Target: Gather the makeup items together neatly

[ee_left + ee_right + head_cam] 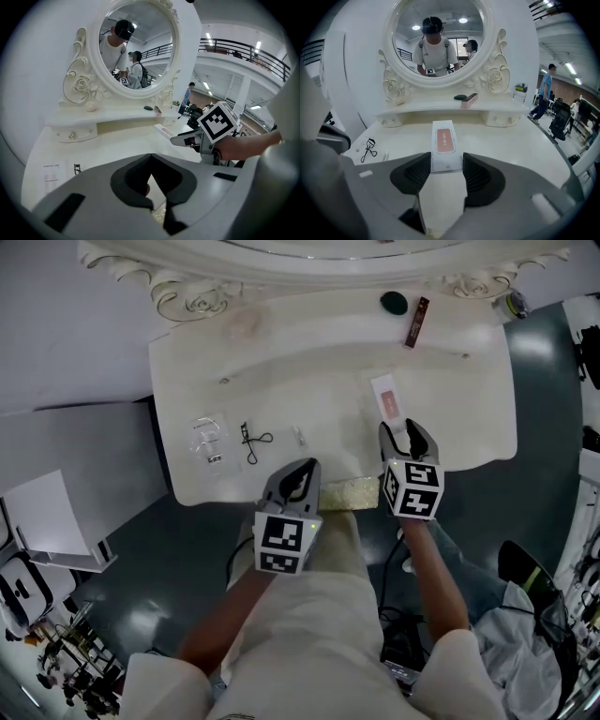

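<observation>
Right claw (446, 160) clamped on the near end of the white box with a pink panel (445, 140), which lies flat on the bench (309, 371), straight out from the mirror (436, 33). Left claw (151, 157) tips together, empty, over the bench edge farthest from the mirror. Eyelash curler (251, 442), small white tube (299, 435) and clear packet (208, 439) lie out from the mirror's left side as the person faces it. On the shelf directly under the mirror: dark green compact (394, 303) just beside a slim dark case (416, 322)
</observation>
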`<state>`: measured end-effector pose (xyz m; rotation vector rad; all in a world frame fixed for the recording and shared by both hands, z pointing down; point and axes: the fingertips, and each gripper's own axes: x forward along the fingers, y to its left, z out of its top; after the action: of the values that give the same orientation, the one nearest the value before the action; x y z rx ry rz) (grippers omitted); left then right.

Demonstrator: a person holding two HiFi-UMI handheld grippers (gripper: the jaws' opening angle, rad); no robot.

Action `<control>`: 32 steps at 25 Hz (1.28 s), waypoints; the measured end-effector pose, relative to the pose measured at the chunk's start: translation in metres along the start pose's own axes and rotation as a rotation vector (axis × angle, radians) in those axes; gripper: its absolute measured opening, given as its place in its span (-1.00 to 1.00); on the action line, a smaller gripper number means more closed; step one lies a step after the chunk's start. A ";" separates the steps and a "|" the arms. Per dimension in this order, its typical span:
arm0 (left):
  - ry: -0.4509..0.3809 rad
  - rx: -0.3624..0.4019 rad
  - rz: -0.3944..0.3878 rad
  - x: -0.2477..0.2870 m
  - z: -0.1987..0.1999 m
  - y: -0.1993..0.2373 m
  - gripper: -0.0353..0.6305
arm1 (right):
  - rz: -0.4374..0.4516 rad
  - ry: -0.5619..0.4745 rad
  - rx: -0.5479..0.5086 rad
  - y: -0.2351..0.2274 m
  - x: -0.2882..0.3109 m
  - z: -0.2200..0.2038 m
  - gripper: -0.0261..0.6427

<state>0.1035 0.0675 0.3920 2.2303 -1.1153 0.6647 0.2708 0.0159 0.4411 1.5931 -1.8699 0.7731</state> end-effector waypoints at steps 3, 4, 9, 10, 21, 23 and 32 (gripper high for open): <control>-0.004 0.000 0.003 -0.004 -0.003 0.005 -0.87 | -0.008 0.009 -0.003 0.011 -0.001 -0.005 -0.29; -0.004 0.001 0.003 -0.005 -0.004 0.008 -0.87 | -0.011 0.012 0.000 0.015 -0.001 -0.007 -0.29; 0.003 -0.002 0.006 -0.012 -0.012 0.017 -0.87 | -0.029 0.034 0.019 0.033 -0.001 -0.019 -0.29; 0.005 -0.003 0.006 -0.013 -0.013 0.019 -0.87 | -0.031 0.039 0.022 0.037 -0.001 -0.021 -0.29; 0.013 -0.007 0.005 -0.027 -0.029 0.036 -0.87 | -0.061 0.070 0.039 0.077 0.010 -0.042 -0.30; 0.015 -0.008 0.006 -0.029 -0.032 0.039 -0.87 | -0.066 0.074 0.045 0.081 0.013 -0.046 -0.29; 0.021 -0.009 0.004 -0.037 -0.042 0.047 -0.87 | -0.102 0.091 0.047 0.092 0.026 -0.061 -0.29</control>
<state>0.0373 0.0924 0.4103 2.2091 -1.1109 0.6816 0.1790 0.0552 0.4948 1.6400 -1.7046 0.8358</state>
